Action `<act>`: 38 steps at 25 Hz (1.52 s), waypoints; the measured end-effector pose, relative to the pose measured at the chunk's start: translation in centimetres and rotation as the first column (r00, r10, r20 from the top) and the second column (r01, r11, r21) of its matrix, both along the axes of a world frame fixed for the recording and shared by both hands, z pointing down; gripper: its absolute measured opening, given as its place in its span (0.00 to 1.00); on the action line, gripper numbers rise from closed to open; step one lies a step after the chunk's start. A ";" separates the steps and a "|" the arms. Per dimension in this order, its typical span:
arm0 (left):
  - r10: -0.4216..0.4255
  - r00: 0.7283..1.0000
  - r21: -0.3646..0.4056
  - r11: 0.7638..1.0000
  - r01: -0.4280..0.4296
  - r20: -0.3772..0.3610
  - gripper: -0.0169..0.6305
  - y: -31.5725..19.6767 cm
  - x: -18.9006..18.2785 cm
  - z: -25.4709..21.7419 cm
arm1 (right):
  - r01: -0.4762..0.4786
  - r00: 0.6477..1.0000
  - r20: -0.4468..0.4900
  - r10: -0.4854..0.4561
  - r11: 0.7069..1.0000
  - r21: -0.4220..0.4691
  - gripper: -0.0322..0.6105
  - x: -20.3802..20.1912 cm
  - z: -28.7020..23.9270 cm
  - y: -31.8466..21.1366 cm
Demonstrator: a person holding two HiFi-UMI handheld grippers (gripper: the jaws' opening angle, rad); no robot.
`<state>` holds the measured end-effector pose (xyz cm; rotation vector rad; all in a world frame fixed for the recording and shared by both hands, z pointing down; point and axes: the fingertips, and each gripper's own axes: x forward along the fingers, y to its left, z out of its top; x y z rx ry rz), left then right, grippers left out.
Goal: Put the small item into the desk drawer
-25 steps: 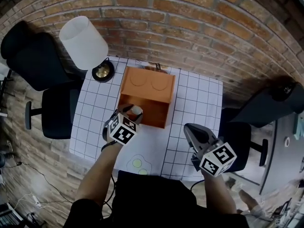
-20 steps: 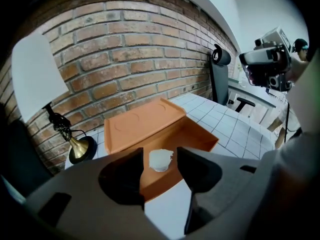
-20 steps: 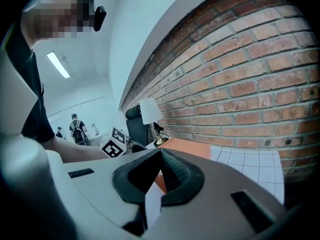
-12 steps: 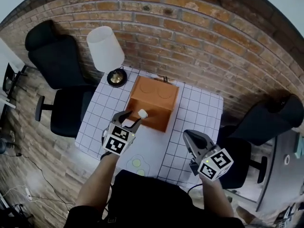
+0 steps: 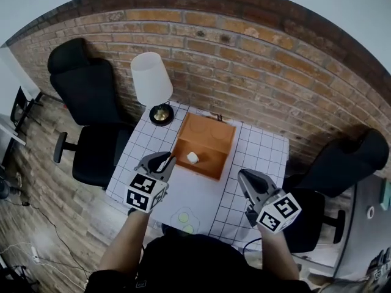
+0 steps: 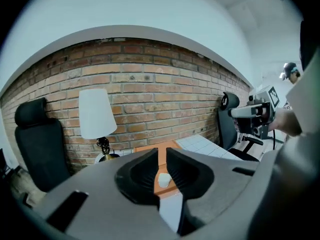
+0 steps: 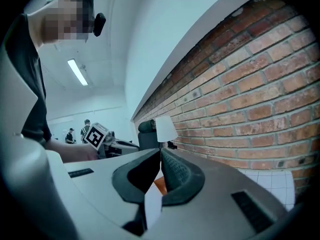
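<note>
Left tool [image 5: 166, 159] has pulled back, empty jaws closing; small item [image 5: 192, 157] lies in drawer [image 5: 214, 148] beyond it.

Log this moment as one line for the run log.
small white item: lying in orange drawer | left gripper: jaws closing, nothing between | right gripper: jaws shut, empty

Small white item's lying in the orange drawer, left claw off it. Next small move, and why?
Probably bring the left claw to the front of the open orange wooden drawer and push it in. The small white item already lies inside, free of both claws. The left claw's jaws are closing on nothing, and it hovers near the drawer's front left corner.
</note>
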<state>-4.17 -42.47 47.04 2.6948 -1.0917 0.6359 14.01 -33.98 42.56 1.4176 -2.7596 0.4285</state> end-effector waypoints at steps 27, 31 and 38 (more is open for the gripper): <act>0.002 0.978 0.144 0.989 0.029 -0.207 0.06 -0.4 -9.6 -9.4 | -0.069 0.989 -0.117 0.092 0.980 0.188 0.05 -5.6 -8.8 -1.3; -0.007 0.978 0.142 0.989 0.037 -0.210 0.06 -0.6 -9.8 -9.3 | -0.065 0.988 -0.126 0.090 0.980 0.186 0.05 -5.9 -8.6 -1.3; -0.004 0.978 0.138 0.990 0.034 -0.208 0.06 -0.5 -9.1 -9.2 | -0.067 0.990 -0.114 0.088 0.982 0.174 0.05 -5.5 -8.2 -1.0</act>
